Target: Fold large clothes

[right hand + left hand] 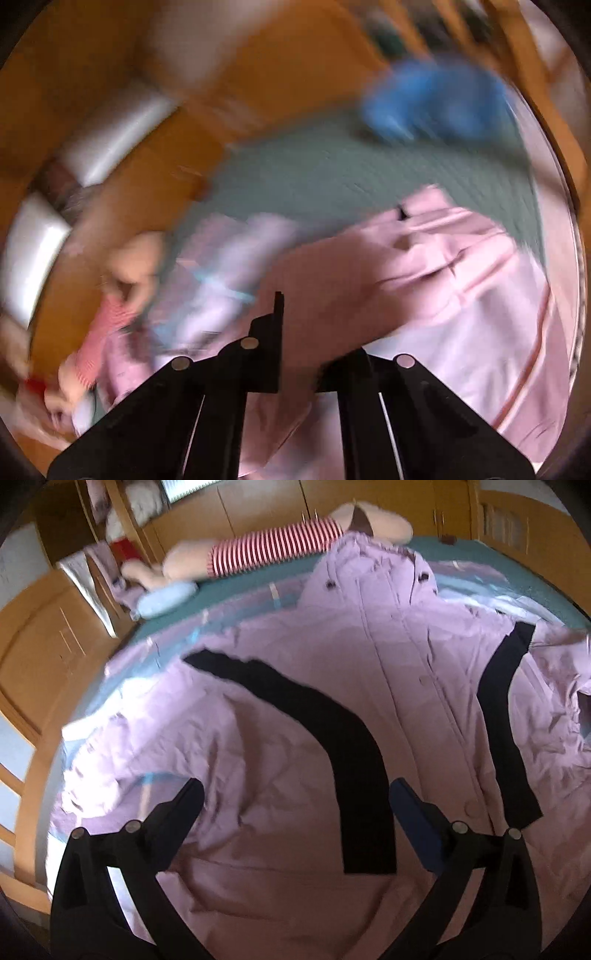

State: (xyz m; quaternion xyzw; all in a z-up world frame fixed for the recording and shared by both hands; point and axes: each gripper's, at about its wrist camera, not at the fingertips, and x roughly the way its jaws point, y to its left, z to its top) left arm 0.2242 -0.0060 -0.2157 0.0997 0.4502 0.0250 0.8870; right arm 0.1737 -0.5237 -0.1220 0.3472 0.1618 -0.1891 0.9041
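Jaws of the left gripper (295,790): released, set wide apart, nothing between them. Hangs tilted downward over the lower part of the lilac coat (406,657), not touching the cloth as far as can be seen.

Jaws of the right gripper (314,332): clenched on a fold of the same coat (443,277), with the pink-lilac cloth bunched between the fingers and draped over one of them. Very blurred in the right wrist view, so hard to tell which part of the coat is gripped.

Lilac coat: lies spread open, front side up, over most of the bed (258,587), with the collar toward the far edge and the hem toward the near edge. Shows a middle closing line with buttons, and two black bands (332,731) curving down on both sides of it. Wrinkled near the left edge of the bed.

Under the coat, toward the left edge: a shiny pale blue sheet (122,672), partly covered.

Along the far edge of the bed: a plush toy (273,550) in a red-and-white striped shirt, lying on its side, just beside the collar. Near the far left corner: a light blue cushion (166,598).

Behind and around the bed: wooden cupboards (258,502).
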